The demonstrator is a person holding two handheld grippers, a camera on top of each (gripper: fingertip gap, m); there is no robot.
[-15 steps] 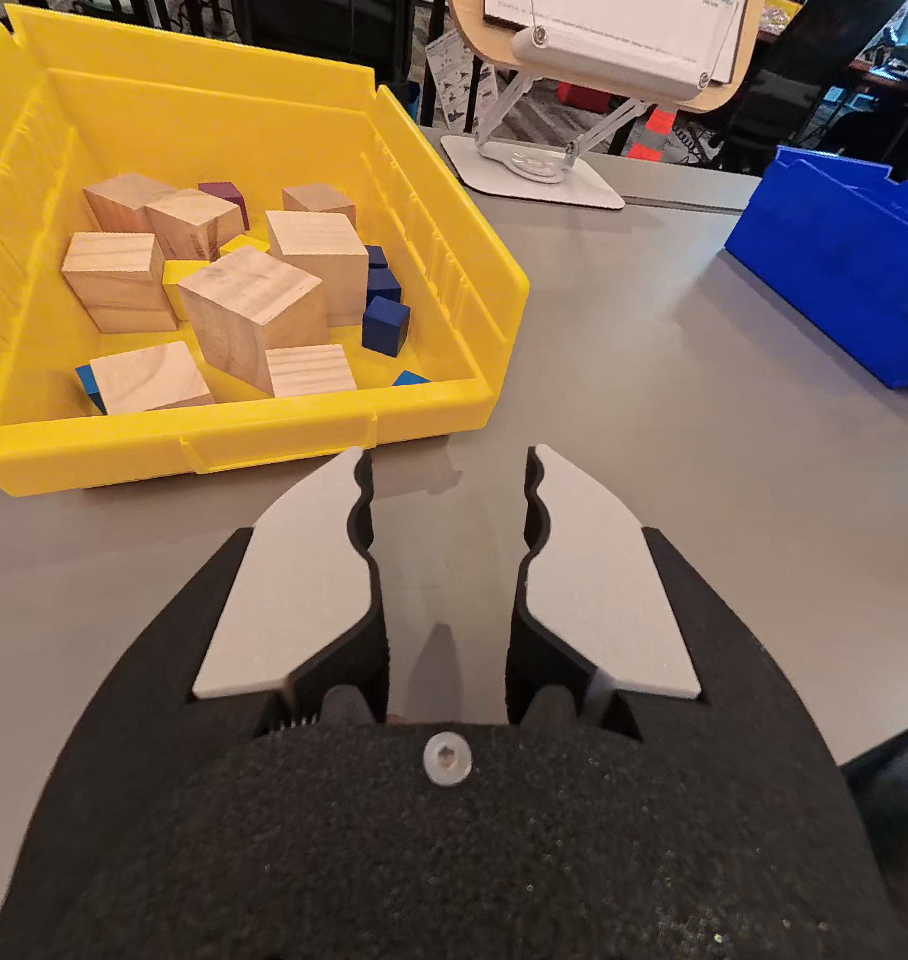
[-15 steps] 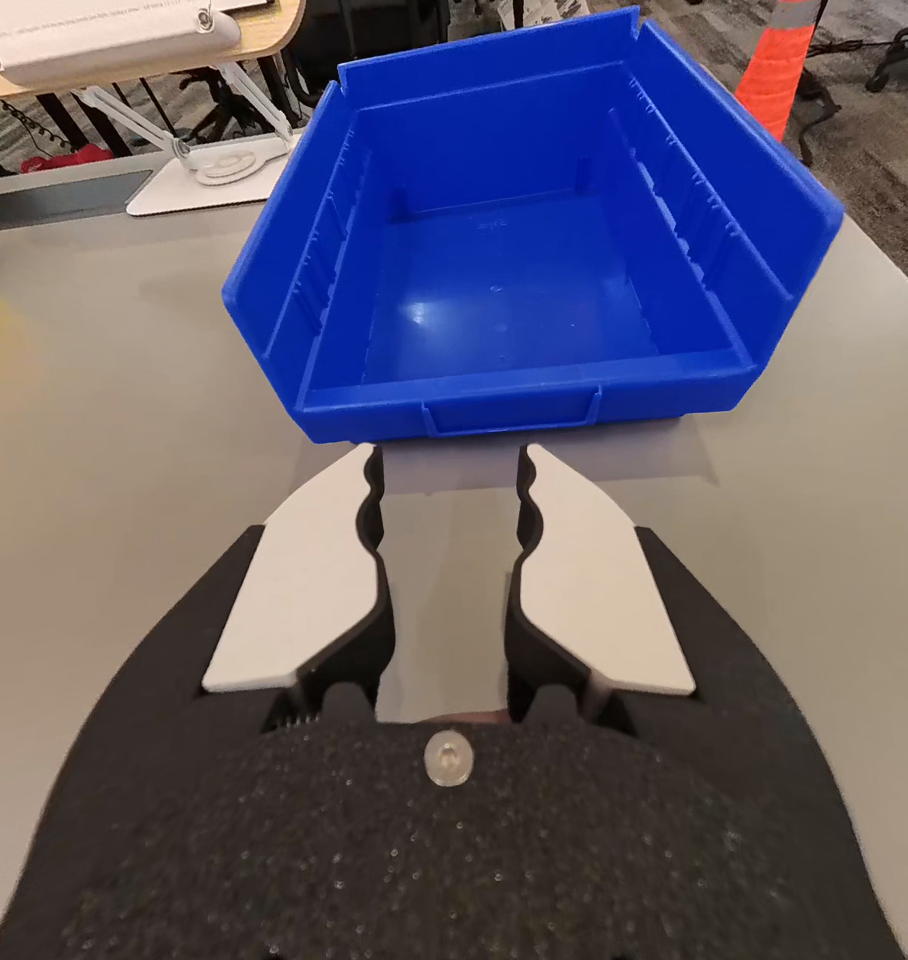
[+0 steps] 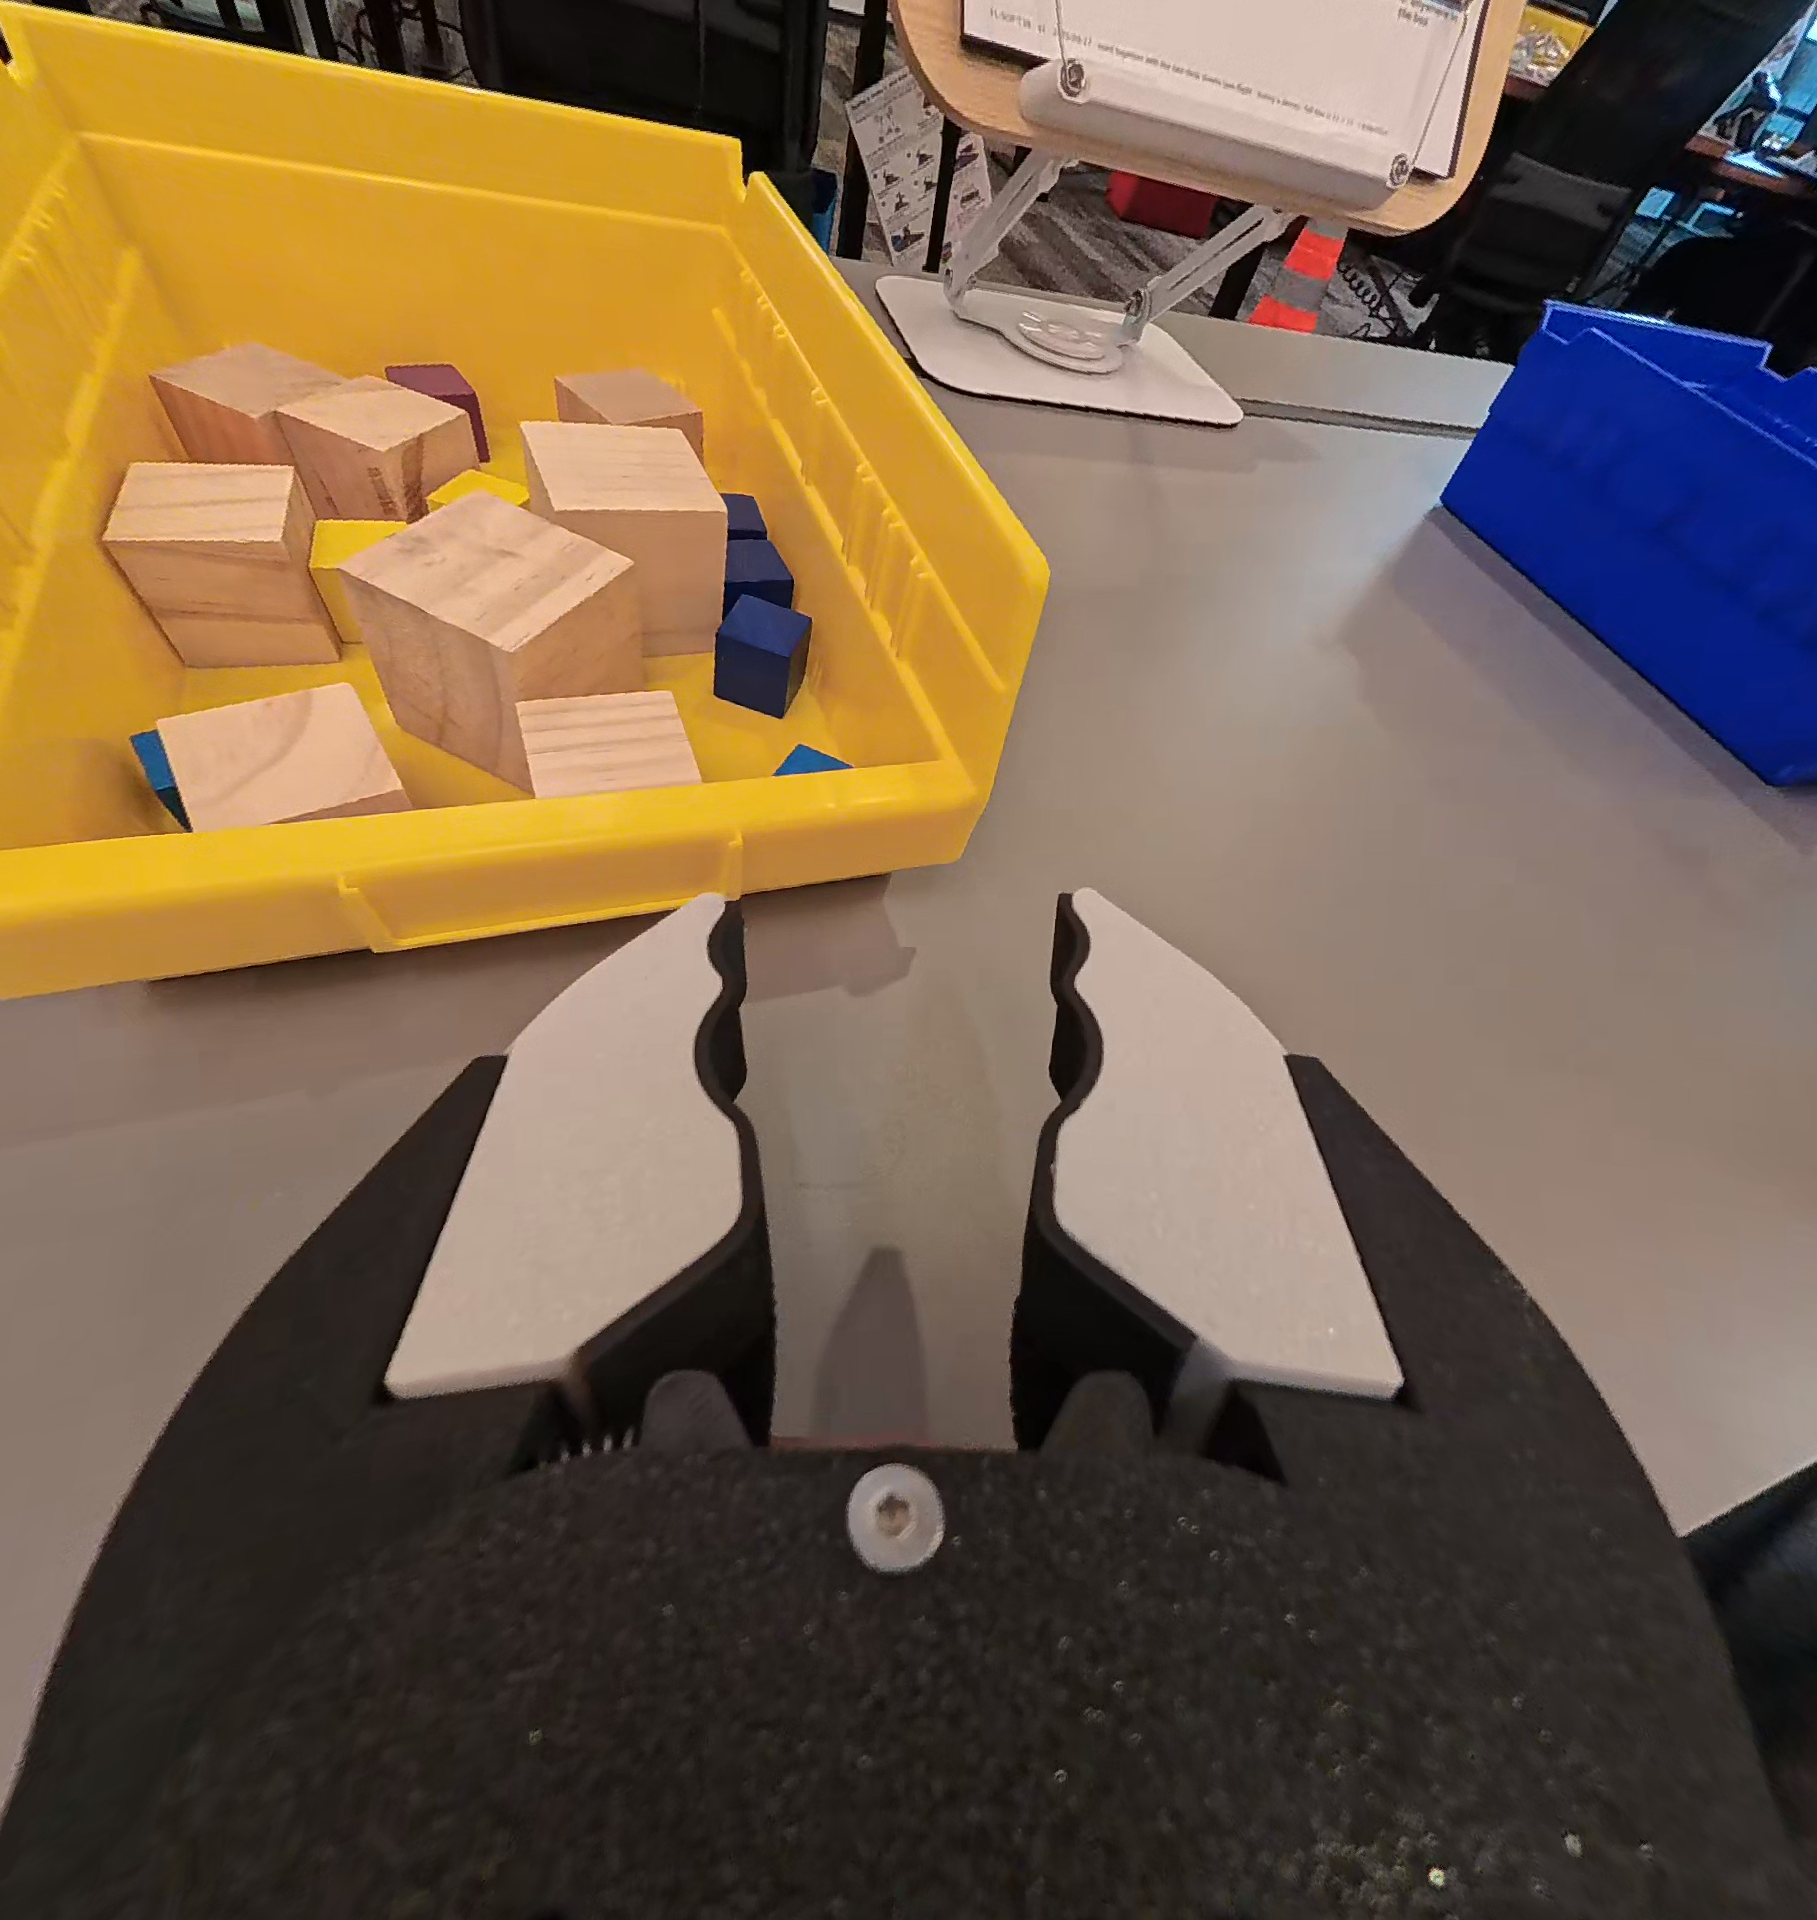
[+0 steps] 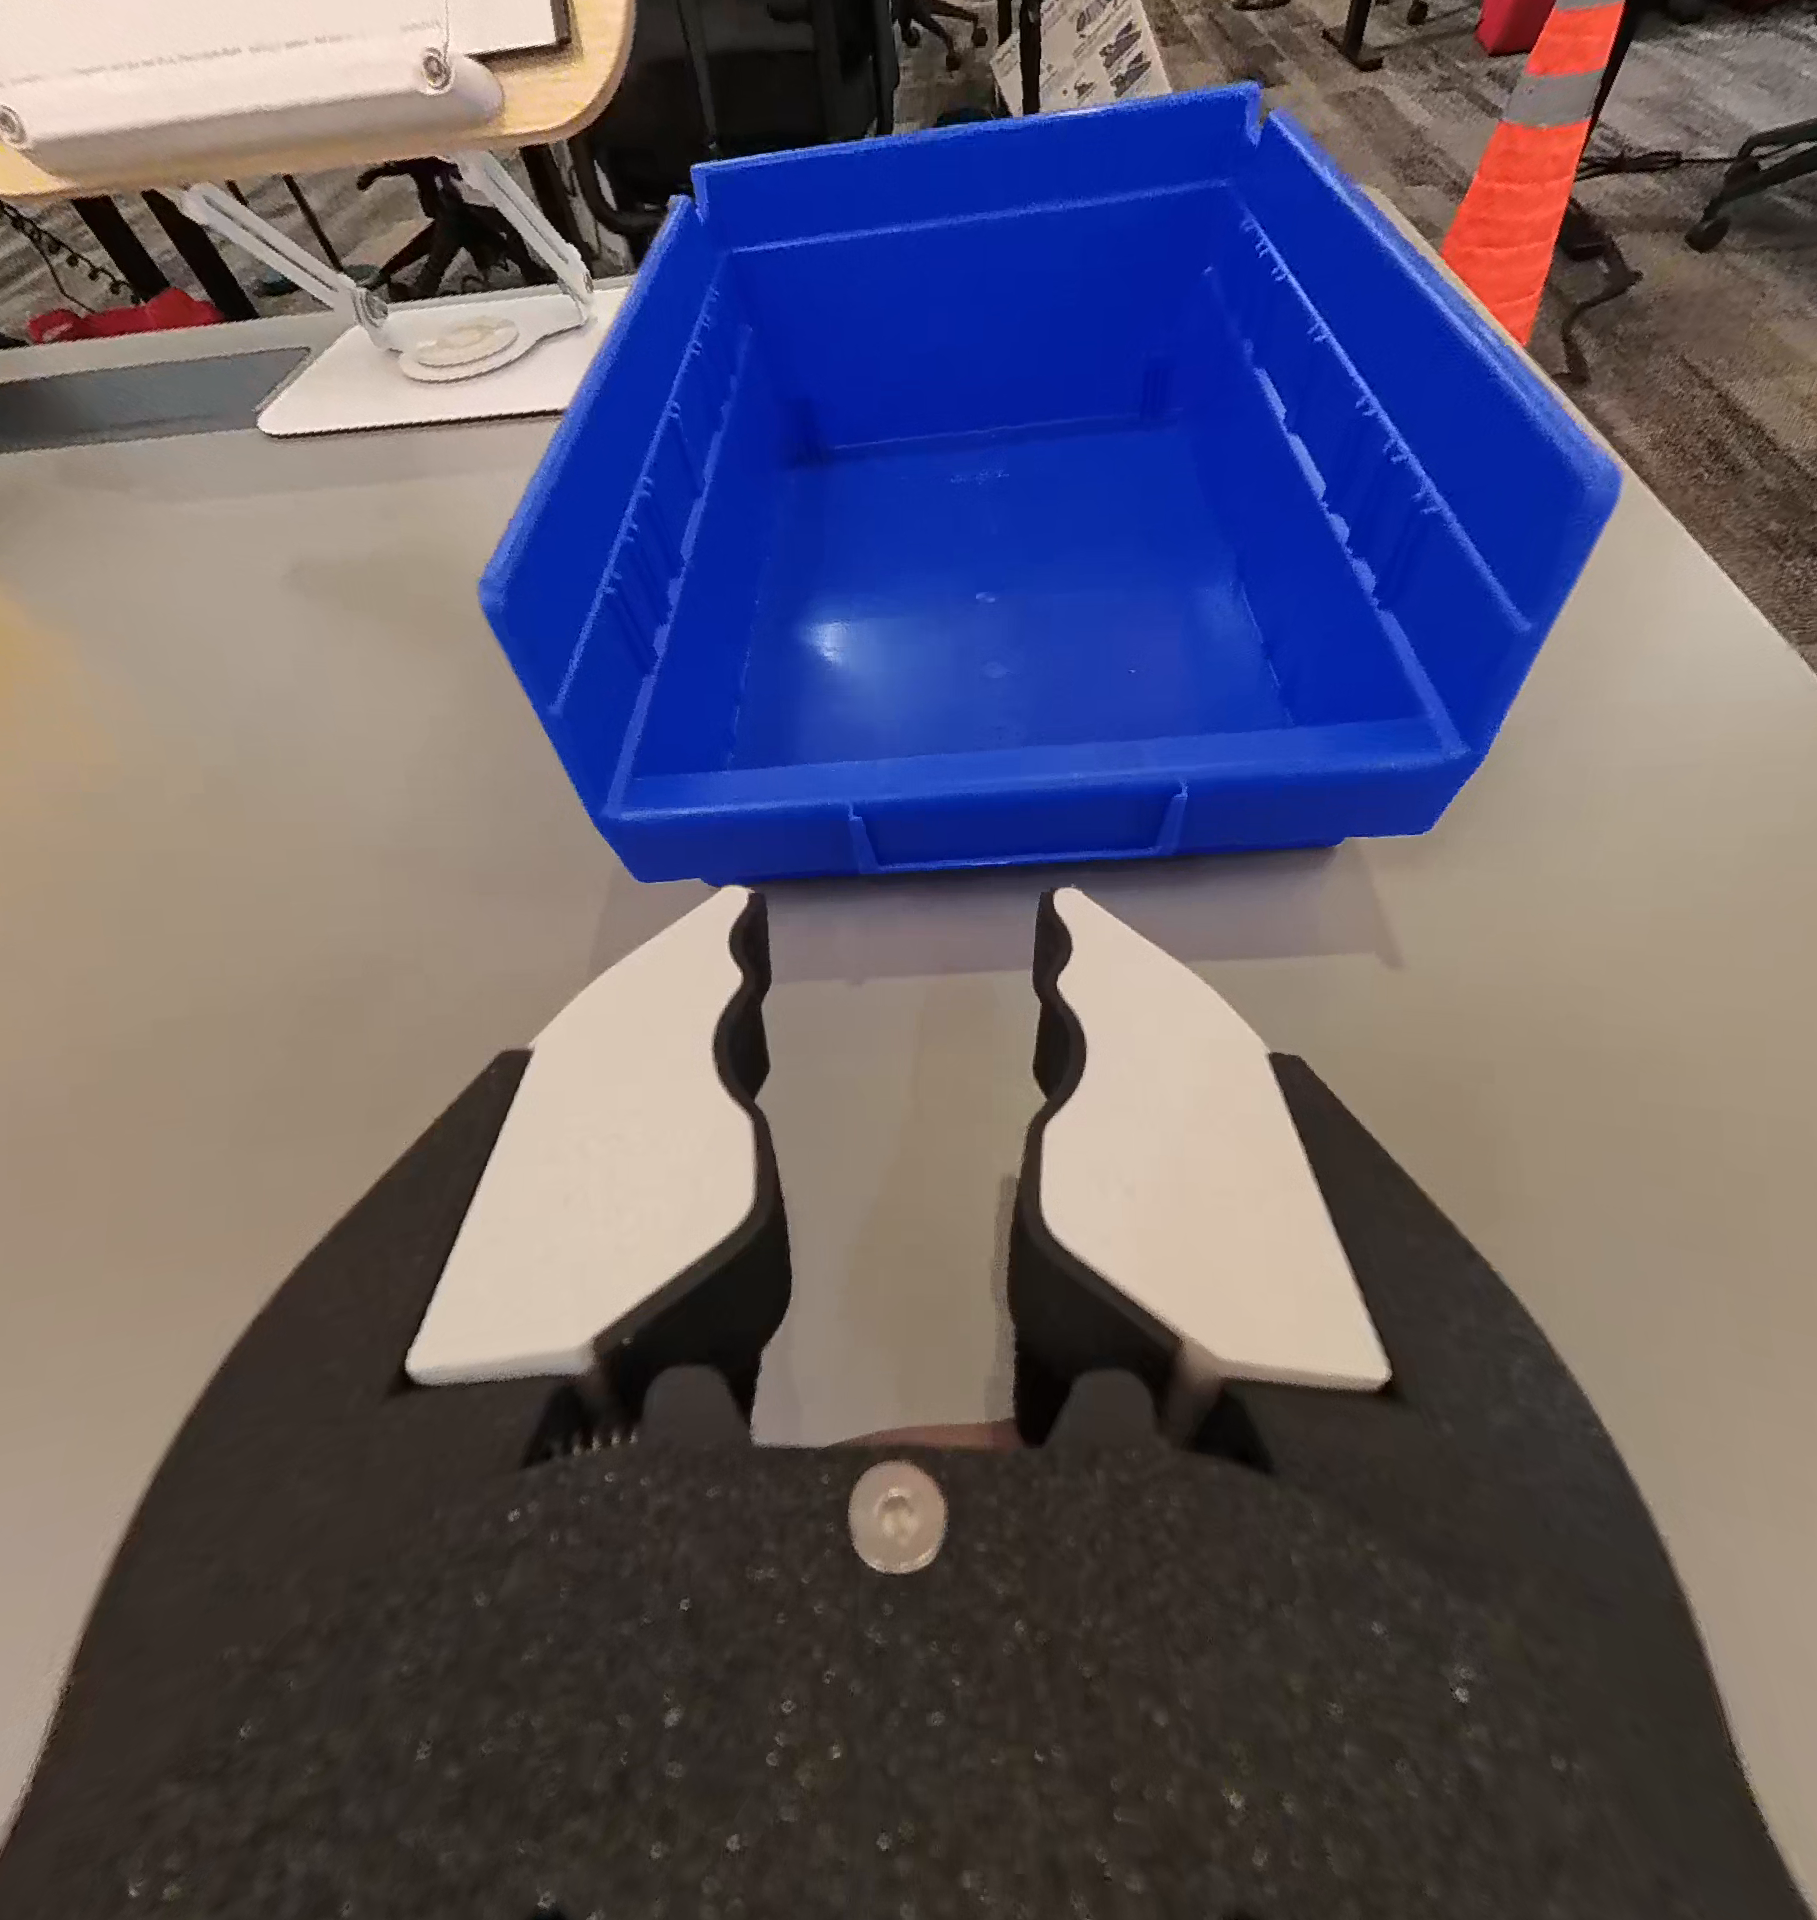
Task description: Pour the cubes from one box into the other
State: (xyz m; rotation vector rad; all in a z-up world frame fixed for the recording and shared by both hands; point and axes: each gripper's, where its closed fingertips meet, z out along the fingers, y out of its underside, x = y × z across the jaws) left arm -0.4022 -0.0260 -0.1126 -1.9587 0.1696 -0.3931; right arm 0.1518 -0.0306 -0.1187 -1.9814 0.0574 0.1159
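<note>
In the left wrist view, the left gripper fills the lower half of the frame, its grey fingers spread apart with nothing between them, hovering over the grey surface. The left fingertip sits just in front of the near wall of the yellow box, which occupies the upper left of the frame and rests flat on the surface. Inside it lie the cubes: large plain wooden cubes piled loosely in the middle and left, with small dark blue cubes at their right side, a purple one toward the back, and small yellow ones tucked between the wooden ones. At the right edge of the frame, well apart from the yellow box, stands the blue box. A white document stand sits at the upper centre. In the right wrist view, the right gripper is likewise released, its fingers parted over bare surface, tips just short of the blue box's near wall. The blue box fills the upper middle of the frame, upright, with no cubes in it. An orange cone stands on the floor at the upper right.
</note>
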